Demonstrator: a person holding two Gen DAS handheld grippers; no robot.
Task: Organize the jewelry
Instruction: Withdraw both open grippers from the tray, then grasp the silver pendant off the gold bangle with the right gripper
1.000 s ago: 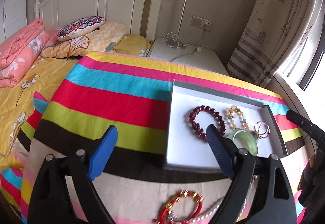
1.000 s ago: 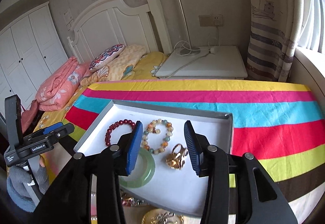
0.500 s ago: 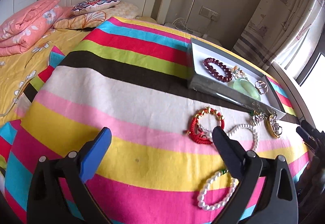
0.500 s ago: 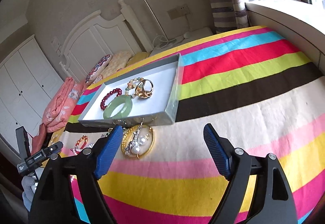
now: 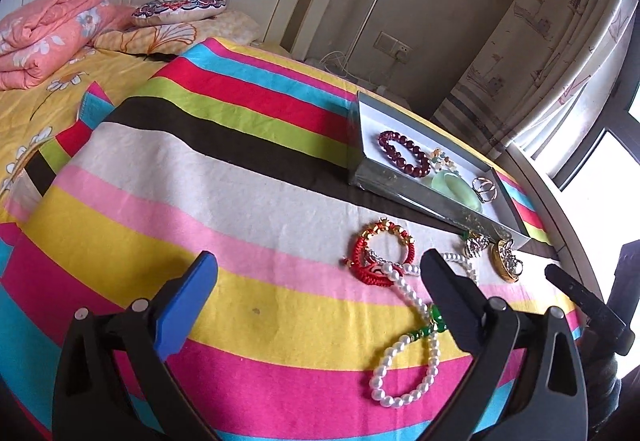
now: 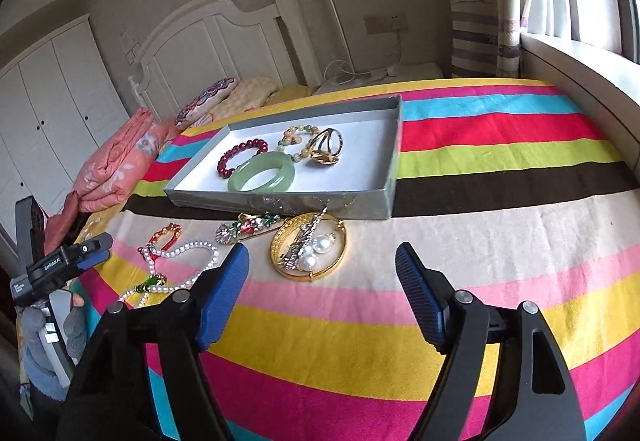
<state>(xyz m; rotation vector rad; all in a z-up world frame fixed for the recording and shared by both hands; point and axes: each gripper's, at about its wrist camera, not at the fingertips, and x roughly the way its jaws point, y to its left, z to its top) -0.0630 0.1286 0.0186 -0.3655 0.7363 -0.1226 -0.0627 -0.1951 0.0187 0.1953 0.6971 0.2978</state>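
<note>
A grey tray (image 6: 280, 203) (image 5: 400, 187) on the striped cloth holds a dark red bead bracelet (image 6: 240, 157), a green jade bangle (image 6: 262, 173), a mixed bead bracelet (image 6: 298, 139) and gold rings (image 6: 326, 149). In front of the tray lie a gold bangle with pearls (image 6: 280, 261), a brooch (image 6: 248, 227), a pearl strand (image 5: 404, 353) and a red cord bracelet (image 5: 380, 253). My right gripper (image 6: 322, 253) hovers just short of the gold bangle, its jaws closing and touching nothing. My left gripper (image 5: 319, 261) is wide open over bare cloth, left of the pearl strand.
A folded pink quilt (image 5: 48, 37) and pillows (image 5: 180, 7) lie by the white headboard at the back left. A windowsill (image 6: 580, 73) and curtain (image 5: 540, 53) border the right side. A gloved hand (image 6: 76, 325) holds the left gripper at the cloth's near left edge.
Both grippers pulled back from over the tray to the near side of the cloth, bringing the loose jewelry into view. The right jaws spread wide, then narrowed somewhat.
</note>
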